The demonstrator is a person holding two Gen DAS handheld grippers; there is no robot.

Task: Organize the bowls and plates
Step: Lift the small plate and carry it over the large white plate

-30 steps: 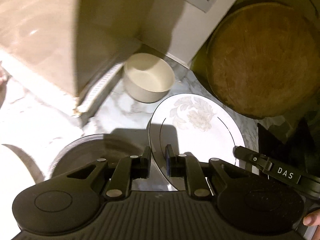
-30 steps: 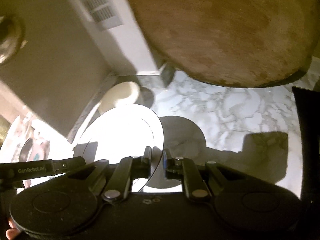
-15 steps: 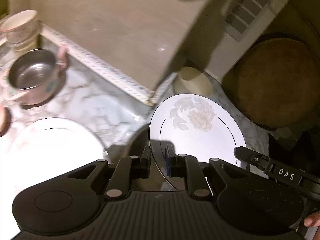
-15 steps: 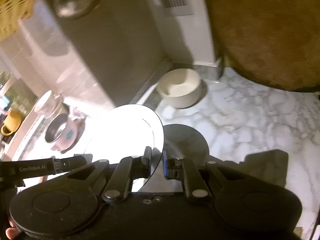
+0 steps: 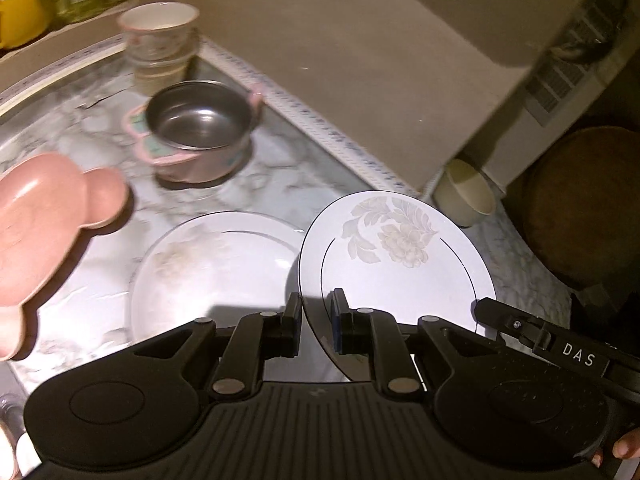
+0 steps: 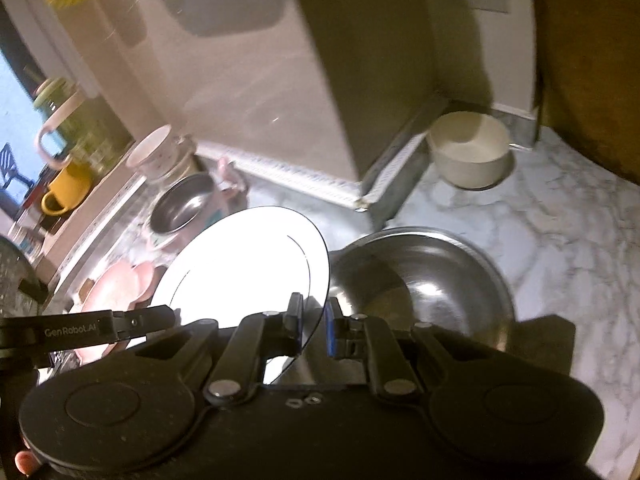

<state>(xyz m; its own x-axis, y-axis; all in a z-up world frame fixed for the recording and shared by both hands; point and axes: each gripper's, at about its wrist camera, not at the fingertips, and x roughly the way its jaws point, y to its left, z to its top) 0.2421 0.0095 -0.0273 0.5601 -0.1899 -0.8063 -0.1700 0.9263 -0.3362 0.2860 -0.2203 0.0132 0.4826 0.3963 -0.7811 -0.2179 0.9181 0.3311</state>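
Note:
A white plate with a pale flower print [image 5: 400,256] hangs tilted above the marble counter, held by both grippers. My left gripper [image 5: 316,316] is shut on its left rim. My right gripper [image 6: 314,320] is shut on the opposite rim of the same plate [image 6: 240,272]; its finger [image 5: 540,336] reaches in from the right in the left wrist view. A second white plate [image 5: 216,264] lies flat on the counter just left of the held one. A large steel bowl [image 6: 424,280] sits below the right gripper.
A pink bear-shaped dish [image 5: 48,232] lies at the left. A steel bowl in a pink holder [image 5: 200,128] and stacked cups [image 5: 160,40] stand behind. A cream bowl [image 5: 468,192] sits by a beige appliance's corner, a round wooden board [image 5: 588,208] to the right.
Both grippers have carried the floral plate sideways to the left, away from the wooden board and cream bowl. The second plate, pink dish and steel bowl have come into view. The grips are unchanged.

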